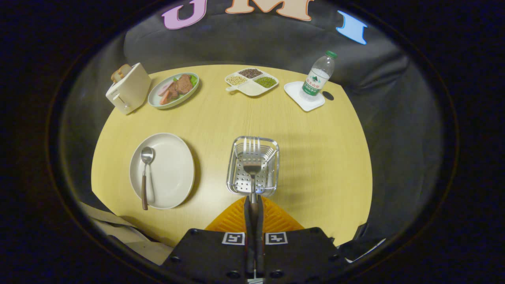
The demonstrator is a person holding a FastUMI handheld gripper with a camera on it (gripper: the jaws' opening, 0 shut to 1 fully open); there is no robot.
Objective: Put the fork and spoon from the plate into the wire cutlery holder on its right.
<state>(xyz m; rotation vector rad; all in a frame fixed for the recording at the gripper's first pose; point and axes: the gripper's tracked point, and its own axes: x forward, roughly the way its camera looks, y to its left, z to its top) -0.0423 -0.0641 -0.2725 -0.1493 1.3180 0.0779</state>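
Fork [252, 163] clamped by its handle between the closed orange fingers [236, 219] of the gripper [253, 205], tines forward above the wire cutlery holder [253, 165], spoon [145, 173] lying on the white plate [167, 171] to its left, yellow table [315, 157] beneath, toaster [128, 88] and water bottle [317, 77] beyond.

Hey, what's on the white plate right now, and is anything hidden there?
Only the spoon lies on the white plate, along its left side. The fork is clamped in the gripper over the wire cutlery holder. The plate under the spoon is covered.
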